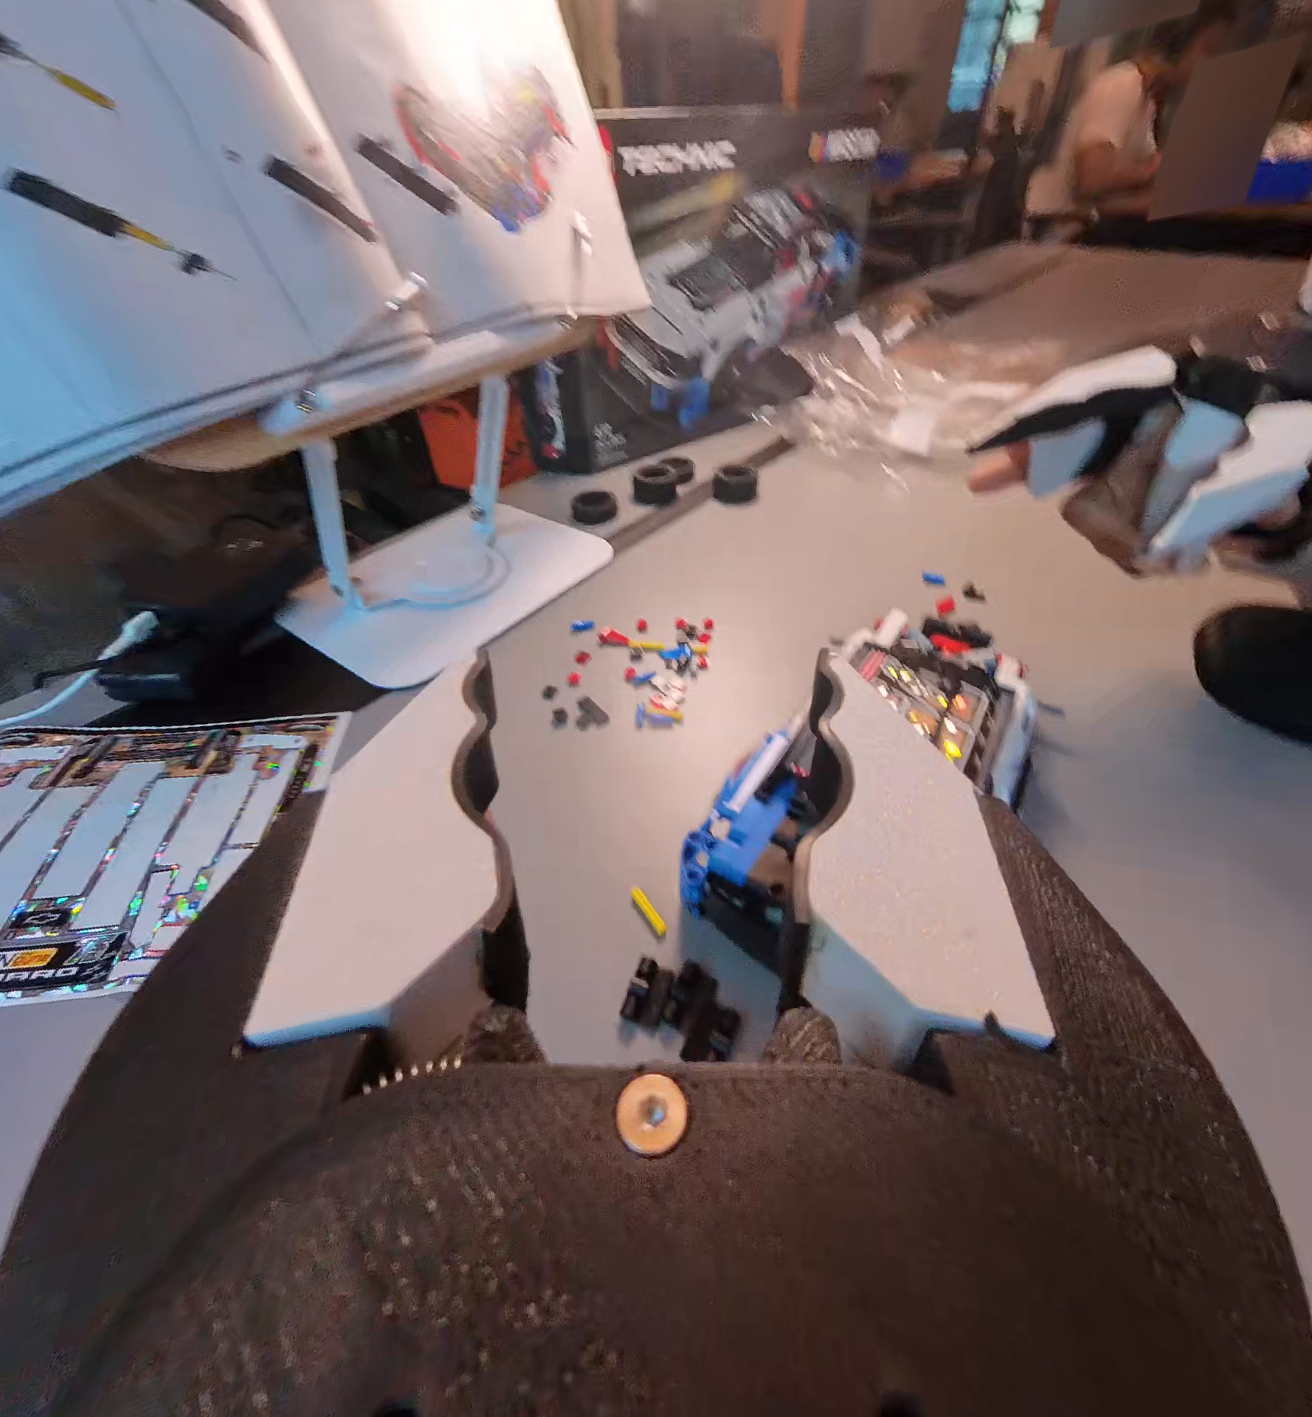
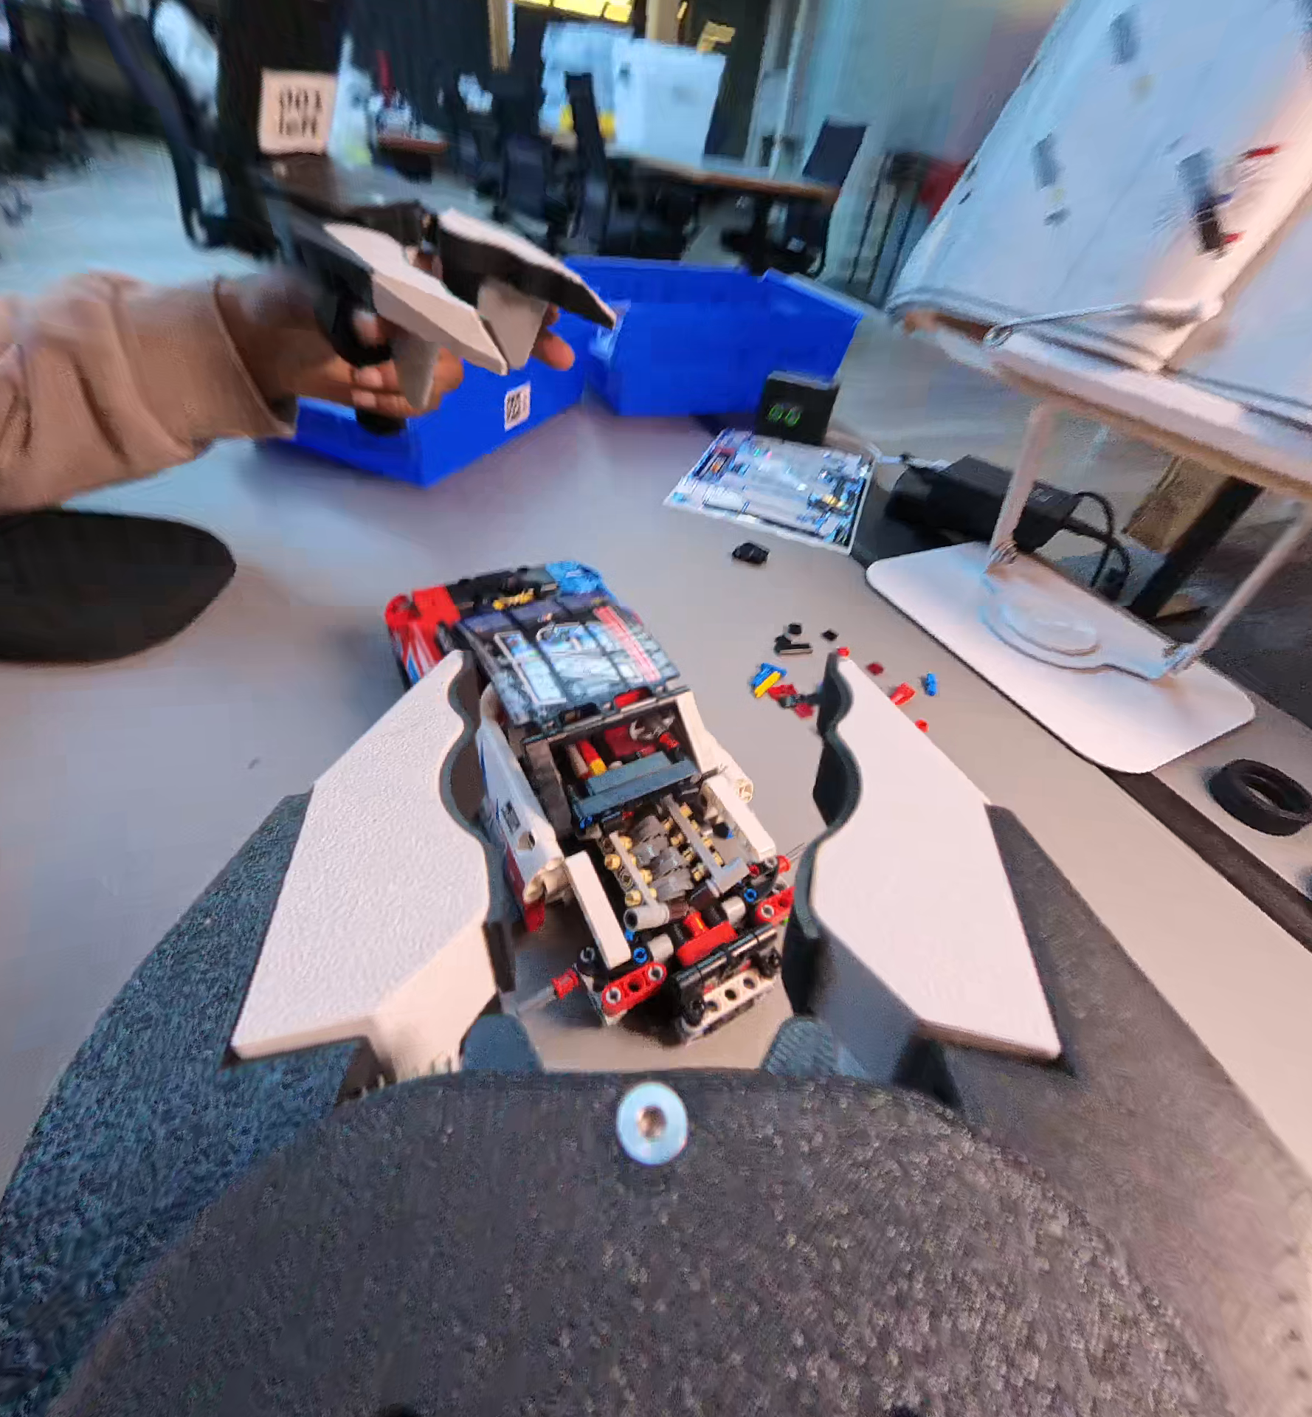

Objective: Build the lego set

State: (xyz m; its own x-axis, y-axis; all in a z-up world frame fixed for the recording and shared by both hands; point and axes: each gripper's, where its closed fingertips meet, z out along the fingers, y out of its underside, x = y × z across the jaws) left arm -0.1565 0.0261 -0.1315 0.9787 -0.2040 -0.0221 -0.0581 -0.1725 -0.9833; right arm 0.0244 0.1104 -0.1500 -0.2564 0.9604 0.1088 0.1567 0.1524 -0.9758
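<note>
A partly built lego car (image 2: 599,767), white, red and blue with its engine exposed, sits on the grey table (image 2: 177,767). My right gripper (image 2: 649,675) is open above the car's near end, one finger on each side. In the left wrist view the car (image 1: 936,690) is partly hidden behind my right finger. My left gripper (image 1: 653,675) is open and empty above the table, over a yellow piece (image 1: 647,910) and a black piece (image 1: 680,1004). Several small loose pieces (image 1: 637,667) lie ahead of it. Each gripper shows hand-held in the other's view, the left (image 2: 446,299) and the right (image 1: 1174,460).
An instruction booklet on a white stand (image 1: 438,590) rises at the left. A sticker sheet (image 1: 101,843) lies near it. Black tyres (image 1: 660,483) and the set's box (image 1: 714,268) stand behind. Blue bins (image 2: 699,337), a black charger (image 2: 967,498) and a tyre (image 2: 1262,797) lie around. The left tips stand about 15 cm off the yellow piece (image 1: 647,910).
</note>
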